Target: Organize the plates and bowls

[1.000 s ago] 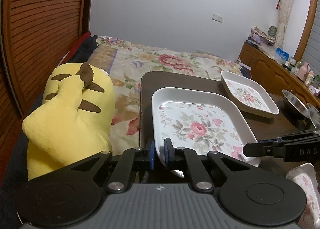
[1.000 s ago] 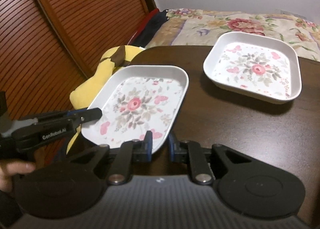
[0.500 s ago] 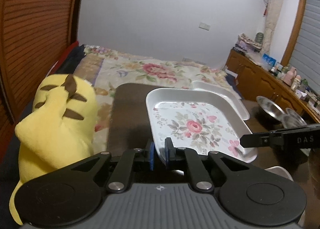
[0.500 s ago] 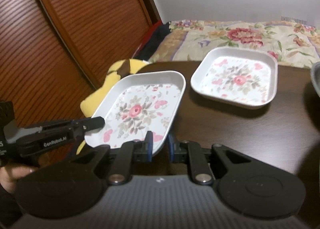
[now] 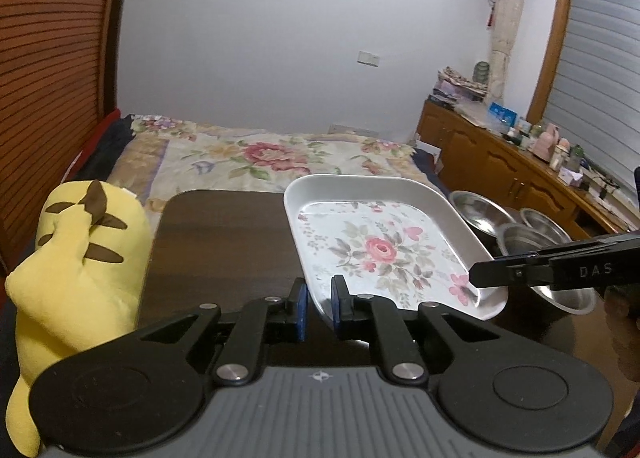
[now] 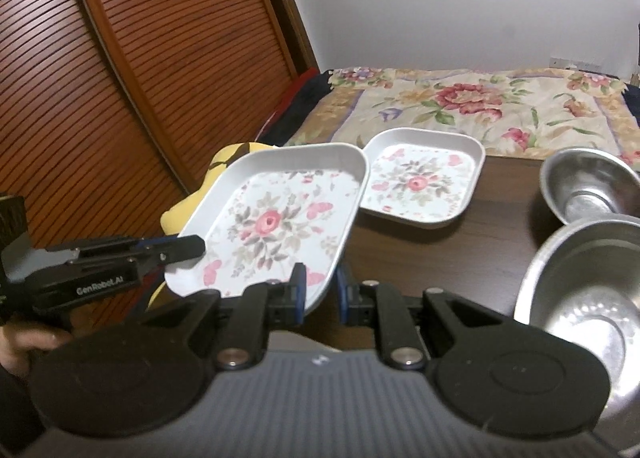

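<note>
Both the right gripper (image 6: 321,292) and the left gripper (image 6: 192,248) clamp the large floral tray (image 6: 276,217), raised above the surface (image 6: 460,258), overlapping the smaller floral tray (image 6: 422,181) near its far edge.

Glossy white plate (image 6: 276,217) with printed roses; shiny steel bowls (image 6: 588,185) at three o'clock; dark polished wood tabletop (image 5: 224,242); matt black plastic tool (image 5: 319,308); soft yellow plush toy (image 5: 80,258).

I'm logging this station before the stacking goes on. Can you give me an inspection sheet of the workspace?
Surface: dark wooden table, mostly bare.
Job's things: large floral plate held above the table; smaller floral plate resting farther back; steel bowls on the right.
Clutter: yellow plush toy beside the table.
Grippers: left gripper and right gripper each shut on the large plate's rim.
Cables: nothing seen.
Surroundings: bed with floral cover, wooden sideboard.
</note>
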`<control>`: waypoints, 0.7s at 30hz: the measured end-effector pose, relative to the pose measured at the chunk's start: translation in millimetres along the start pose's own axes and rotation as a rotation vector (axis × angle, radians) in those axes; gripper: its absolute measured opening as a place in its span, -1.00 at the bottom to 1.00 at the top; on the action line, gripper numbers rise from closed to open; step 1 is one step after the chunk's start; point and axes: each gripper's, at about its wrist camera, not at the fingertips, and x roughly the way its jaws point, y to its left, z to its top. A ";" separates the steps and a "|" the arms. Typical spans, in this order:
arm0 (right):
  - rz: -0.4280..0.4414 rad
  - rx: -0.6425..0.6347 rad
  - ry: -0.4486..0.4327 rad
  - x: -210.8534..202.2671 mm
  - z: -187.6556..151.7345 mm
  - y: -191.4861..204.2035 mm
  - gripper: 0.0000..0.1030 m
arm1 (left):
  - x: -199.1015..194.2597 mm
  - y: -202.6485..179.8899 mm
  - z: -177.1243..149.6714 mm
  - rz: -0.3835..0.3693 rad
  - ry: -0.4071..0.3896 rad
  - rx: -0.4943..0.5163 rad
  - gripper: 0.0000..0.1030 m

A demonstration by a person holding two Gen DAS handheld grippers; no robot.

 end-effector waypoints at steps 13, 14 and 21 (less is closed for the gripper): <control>0.009 -0.043 0.005 -33.7 -27.8 -13.0 -0.66 | -22.8 -30.3 -18.4 -0.039 -0.021 0.029 -0.73; 0.011 -0.041 0.006 -35.4 -30.5 -14.1 -0.66 | -24.0 -33.0 -20.9 -0.042 -0.020 0.030 -0.73; 0.019 -0.042 0.006 -49.5 -50.9 -20.1 -0.66 | -31.7 -45.3 -44.8 -0.060 -0.004 0.017 -0.73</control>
